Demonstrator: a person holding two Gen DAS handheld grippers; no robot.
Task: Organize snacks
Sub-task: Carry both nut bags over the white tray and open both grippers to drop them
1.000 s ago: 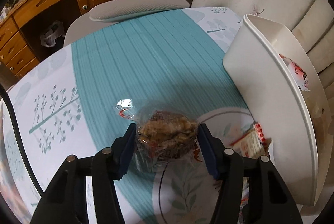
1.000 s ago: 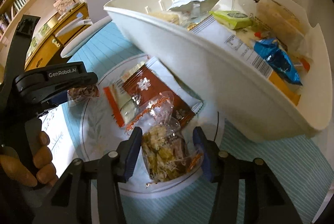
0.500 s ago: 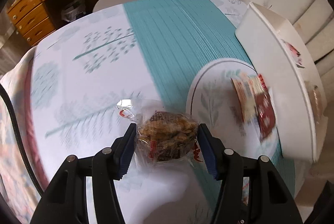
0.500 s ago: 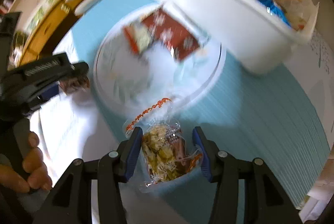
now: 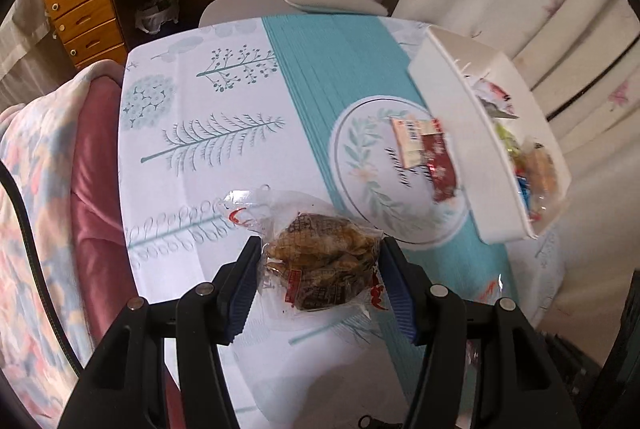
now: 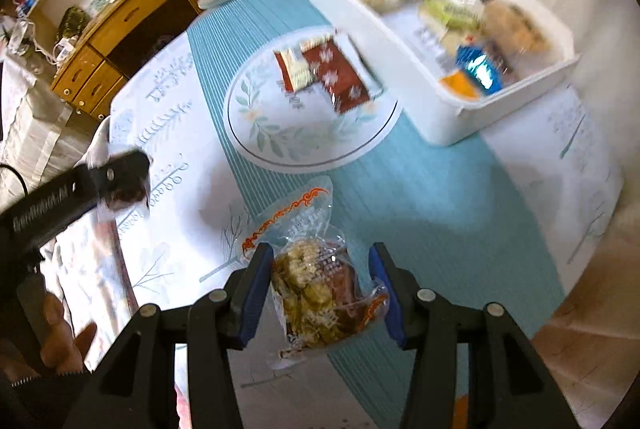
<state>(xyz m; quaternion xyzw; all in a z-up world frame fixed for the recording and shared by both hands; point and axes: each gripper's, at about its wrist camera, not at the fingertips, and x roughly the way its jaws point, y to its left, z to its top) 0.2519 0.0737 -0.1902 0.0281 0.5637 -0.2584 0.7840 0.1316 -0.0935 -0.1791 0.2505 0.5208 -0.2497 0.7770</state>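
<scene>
Left gripper (image 5: 318, 279) clamps brown snack (image 5: 324, 261), right gripper (image 6: 318, 291) yellow snack (image 6: 316, 293) (both airborne); keep squeeze gentle, carry to white bin (image 6: 404, 45)

a table (image 5: 208, 165) in a white-and-teal tablecloth (image 6: 420, 197) bears a white bin (image 6: 400, 65) just beside a leaf-rimmed plate (image 6: 272, 137).

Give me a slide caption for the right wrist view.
Right tongs grip a clear snack bag above the tablecloth, plate and white bin beyond.

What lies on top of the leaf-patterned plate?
Two flat snack packets lie side by side on the plate. Whatever is beneath them is hidden.
</scene>
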